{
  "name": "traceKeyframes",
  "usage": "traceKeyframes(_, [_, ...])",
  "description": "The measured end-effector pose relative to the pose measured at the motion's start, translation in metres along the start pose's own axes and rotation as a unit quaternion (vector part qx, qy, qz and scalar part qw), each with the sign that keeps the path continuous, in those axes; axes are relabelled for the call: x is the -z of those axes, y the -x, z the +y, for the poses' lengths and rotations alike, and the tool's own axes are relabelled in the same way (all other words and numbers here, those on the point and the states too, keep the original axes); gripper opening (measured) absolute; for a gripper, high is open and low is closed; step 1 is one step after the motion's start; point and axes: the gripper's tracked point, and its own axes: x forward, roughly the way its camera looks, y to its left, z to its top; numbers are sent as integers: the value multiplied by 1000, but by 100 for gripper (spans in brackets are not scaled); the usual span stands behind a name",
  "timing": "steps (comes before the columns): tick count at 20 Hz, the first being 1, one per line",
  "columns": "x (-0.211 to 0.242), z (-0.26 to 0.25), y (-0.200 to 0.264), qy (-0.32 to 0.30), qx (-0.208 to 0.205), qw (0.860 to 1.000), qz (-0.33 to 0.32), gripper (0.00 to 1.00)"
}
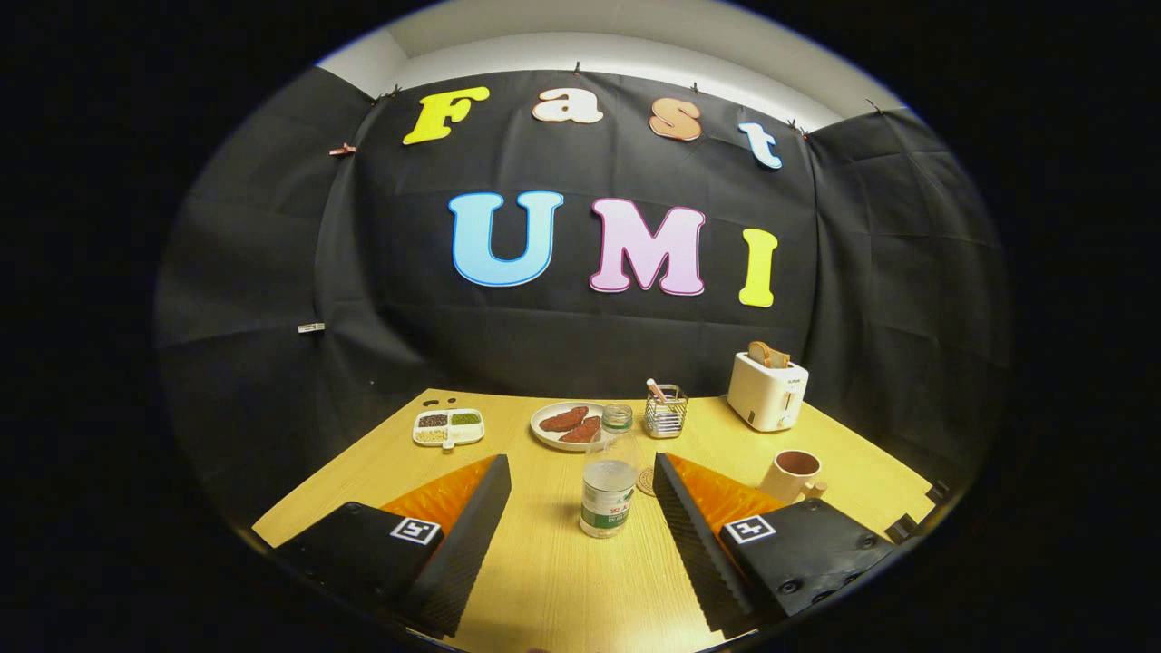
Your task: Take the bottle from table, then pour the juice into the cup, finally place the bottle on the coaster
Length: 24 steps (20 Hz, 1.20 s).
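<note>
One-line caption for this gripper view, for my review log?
Open claw approaches upright bottle standing between its fingers on the table; cup to the right.

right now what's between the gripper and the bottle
Nothing: in the gripper view, only bare table separates the open gripper from the upright bottle, which stands between the fingertips, apart from both.
</note>
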Motion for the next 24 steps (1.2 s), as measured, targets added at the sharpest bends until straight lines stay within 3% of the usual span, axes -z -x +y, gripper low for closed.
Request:
traceKeyframes(9, [27,-22,-36,3,25,1000,8,97])
traceKeyframes(17, [67,-18,-72,13,-3,999,33,97])
traceKeyframes(24, [98,-27,-109,5,18,999,49,97])
